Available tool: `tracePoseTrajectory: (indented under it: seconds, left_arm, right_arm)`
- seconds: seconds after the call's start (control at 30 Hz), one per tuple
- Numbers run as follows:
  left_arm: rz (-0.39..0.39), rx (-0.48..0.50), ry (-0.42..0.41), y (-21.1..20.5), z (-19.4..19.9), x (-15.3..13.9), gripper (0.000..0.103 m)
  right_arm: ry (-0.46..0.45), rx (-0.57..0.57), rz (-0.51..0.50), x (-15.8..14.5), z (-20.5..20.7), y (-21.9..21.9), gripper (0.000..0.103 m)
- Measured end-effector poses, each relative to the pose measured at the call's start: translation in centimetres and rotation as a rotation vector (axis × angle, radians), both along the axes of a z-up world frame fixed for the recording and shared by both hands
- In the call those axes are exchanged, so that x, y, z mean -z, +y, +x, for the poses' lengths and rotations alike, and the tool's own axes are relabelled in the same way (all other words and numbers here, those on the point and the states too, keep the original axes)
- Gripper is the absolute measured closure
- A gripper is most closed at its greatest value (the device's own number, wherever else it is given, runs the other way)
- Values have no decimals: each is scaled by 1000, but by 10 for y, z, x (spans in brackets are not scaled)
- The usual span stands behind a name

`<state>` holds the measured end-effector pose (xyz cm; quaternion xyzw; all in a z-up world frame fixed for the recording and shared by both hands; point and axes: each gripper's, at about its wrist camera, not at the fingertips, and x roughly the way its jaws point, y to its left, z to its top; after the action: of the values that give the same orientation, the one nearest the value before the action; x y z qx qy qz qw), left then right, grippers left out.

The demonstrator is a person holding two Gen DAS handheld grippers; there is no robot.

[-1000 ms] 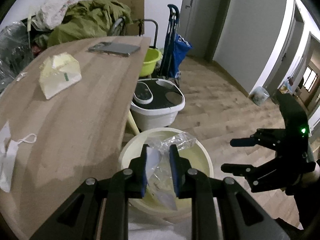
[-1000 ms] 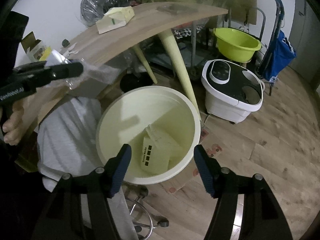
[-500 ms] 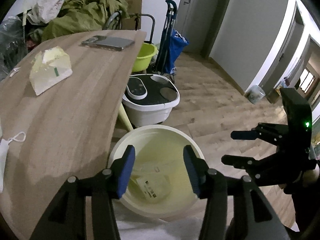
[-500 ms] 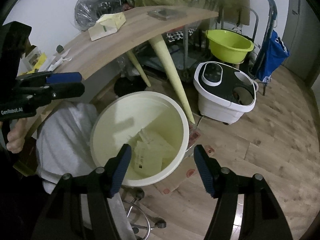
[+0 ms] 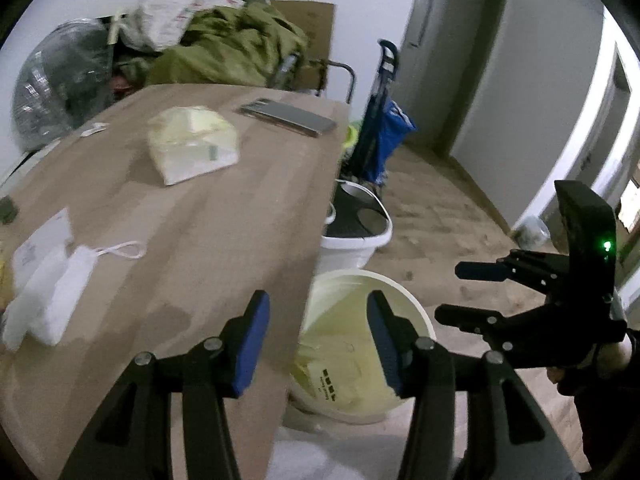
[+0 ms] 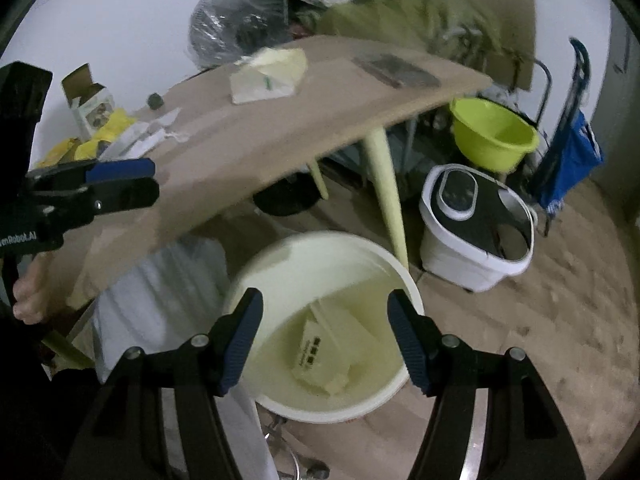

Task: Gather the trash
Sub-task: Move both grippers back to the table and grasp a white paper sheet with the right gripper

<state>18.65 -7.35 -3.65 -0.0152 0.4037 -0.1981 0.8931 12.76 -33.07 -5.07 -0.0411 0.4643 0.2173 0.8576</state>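
The left gripper (image 5: 316, 340) is seen with its blue pads spread and nothing between them; its jaws have just been opening, and it is held over the table edge, with the bin (image 5: 416, 312) below and to the right. The right gripper (image 6: 324, 340) is likewise spread and empty, and is pointed down at the bin (image 6: 256, 276) from above. In the bin, on the floor beside the table leg (image 6: 386, 184), pale wrappers (image 6: 320, 352) with black printed squares are seen lying at the bottom. A grey-clad lap (image 6: 160, 280) is seen just beside the bin, under the table edge. On the table (image 5: 200, 240), nearest the left gripper, a white mask (image 5: 52, 292) with a looped strap is seen, blurred, with a white paper (image 5: 44, 240) touching it. Farther along the table a yellowish packet (image 5: 192, 148) is lying, and beyond it a flat grey device (image 5: 288, 118) near the far edge. At the table's left end, in the right wrist view, yellow wrappers (image 6: 96, 136) and an open small box (image 6: 86, 96) are seen. On the floor past the bin a white foot bath (image 6: 476, 228) with a black top is standing, then a green basin (image 6: 492, 136) and a blue trolley bag (image 6: 572, 160). Behind the table, olive cloth (image 5: 228, 48) and a plastic-wrapped bundle (image 5: 60, 84) are piled against the wall.
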Motion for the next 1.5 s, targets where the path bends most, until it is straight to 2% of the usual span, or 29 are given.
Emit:
tracePoseTrajectory:
  seconds: [0.27, 0.53, 0.97, 1.2, 1.5]
  left_arm:
    - [-22, -98, -19, 45, -14, -9, 52]
    - [-38, -205, -33, 87, -30, -15, 52]
    - [-50, -414, -51, 157, -59, -23, 52]
    - [-76, -566, -103, 198, -81, -29, 52]
    - [-60, -648, -105, 229, -87, -31, 52]
  right_arm:
    - [-65, -96, 18, -25, 13, 51, 40]
    - [-95, -201, 45, -36, 22, 103, 40]
    - [-106, -383, 94, -47, 38, 185, 40]
    - [-97, -471, 128, -45, 45, 232, 40]
    - [-70, -545, 167, -39, 61, 285, 40]
